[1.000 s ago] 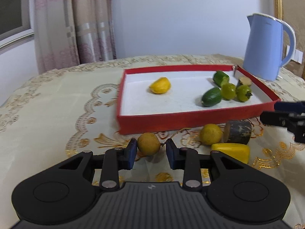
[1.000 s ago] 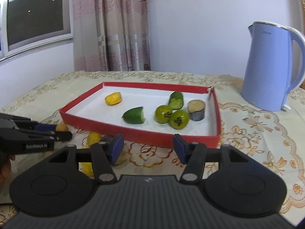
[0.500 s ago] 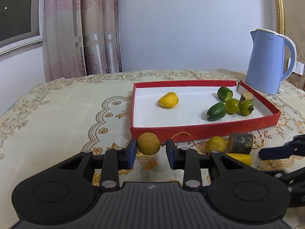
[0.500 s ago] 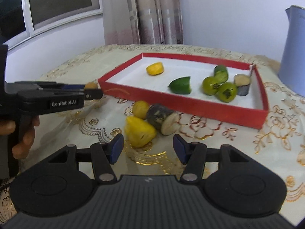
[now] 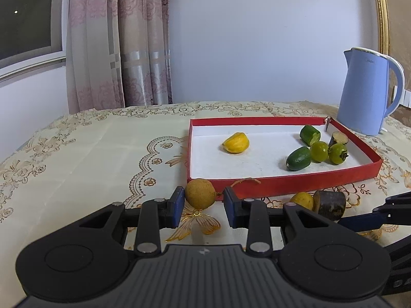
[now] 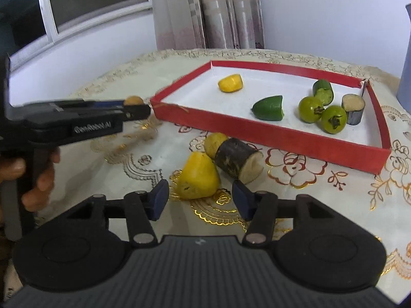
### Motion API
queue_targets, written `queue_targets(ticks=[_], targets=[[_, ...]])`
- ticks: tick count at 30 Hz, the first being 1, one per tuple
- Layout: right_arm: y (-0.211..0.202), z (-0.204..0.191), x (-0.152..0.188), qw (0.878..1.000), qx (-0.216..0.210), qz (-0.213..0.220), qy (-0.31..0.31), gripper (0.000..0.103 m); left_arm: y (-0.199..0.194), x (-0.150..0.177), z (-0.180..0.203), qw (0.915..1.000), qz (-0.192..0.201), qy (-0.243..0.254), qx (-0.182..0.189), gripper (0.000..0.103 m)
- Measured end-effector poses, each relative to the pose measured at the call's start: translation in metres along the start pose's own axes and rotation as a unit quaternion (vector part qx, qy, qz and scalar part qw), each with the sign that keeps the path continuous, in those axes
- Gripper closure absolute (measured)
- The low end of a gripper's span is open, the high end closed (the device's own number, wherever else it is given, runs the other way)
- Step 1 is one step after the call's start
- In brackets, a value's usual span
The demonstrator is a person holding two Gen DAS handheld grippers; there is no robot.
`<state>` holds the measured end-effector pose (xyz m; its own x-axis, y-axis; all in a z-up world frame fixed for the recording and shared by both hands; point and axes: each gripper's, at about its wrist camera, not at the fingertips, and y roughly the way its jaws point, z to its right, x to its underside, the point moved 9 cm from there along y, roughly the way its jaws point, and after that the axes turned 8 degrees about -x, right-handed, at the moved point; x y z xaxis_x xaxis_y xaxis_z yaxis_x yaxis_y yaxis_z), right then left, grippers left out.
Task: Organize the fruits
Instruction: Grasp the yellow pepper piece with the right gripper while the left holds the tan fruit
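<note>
Embroidered cream tablecloth (image 6: 321, 200): your left gripper (image 5: 203, 203) clamps round tan longan fruit (image 5: 200, 193); your right gripper (image 6: 200, 199) gapes, closing slightly, yellow wedge-shaped fruit piece (image 6: 197, 177) just ahead between pads.

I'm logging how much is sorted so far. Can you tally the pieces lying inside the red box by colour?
Inside the red box:
Yellow: 1, the yellow piece
Green: 4, two cut green pieces and two round green fruits
Dark-skinned: 1, the pale-cut stub
Total: 6

Fruit pieces (image 6: 267, 107) in tray (image 6: 269, 136)
</note>
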<state>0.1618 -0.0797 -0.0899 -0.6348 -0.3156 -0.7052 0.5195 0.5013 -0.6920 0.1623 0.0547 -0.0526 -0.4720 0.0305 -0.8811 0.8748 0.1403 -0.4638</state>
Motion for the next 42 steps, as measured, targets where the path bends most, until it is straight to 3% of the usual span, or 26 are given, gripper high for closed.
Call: queue_targets(ticks=[8, 12, 21, 42], targets=[[0.015, -0.014, -0.008, 0.998, 0.020, -0.009, -0.050, 0.053, 0.000, 0.000, 0.002, 1.0000, 0.001, 0.005, -0.001, 0.071], [0.016, -0.010, -0.008, 0.998, 0.033, -0.011, -0.049, 0.065, 0.000, 0.000, 0.001, 1.0000, 0.001, 0.005, -0.001, 0.071], [0.015, -0.012, -0.005, 0.997, 0.042, -0.010, -0.064, 0.067, 0.000, 0.000, 0.000, 1.0000, 0.001, 0.002, -0.003, 0.071], [-0.035, 0.001, 0.000, 0.996, 0.057, 0.031, -0.054, 0.069, 0.002, 0.003, 0.002, 1.0000, 0.000, 0.003, -0.003, 0.071]])
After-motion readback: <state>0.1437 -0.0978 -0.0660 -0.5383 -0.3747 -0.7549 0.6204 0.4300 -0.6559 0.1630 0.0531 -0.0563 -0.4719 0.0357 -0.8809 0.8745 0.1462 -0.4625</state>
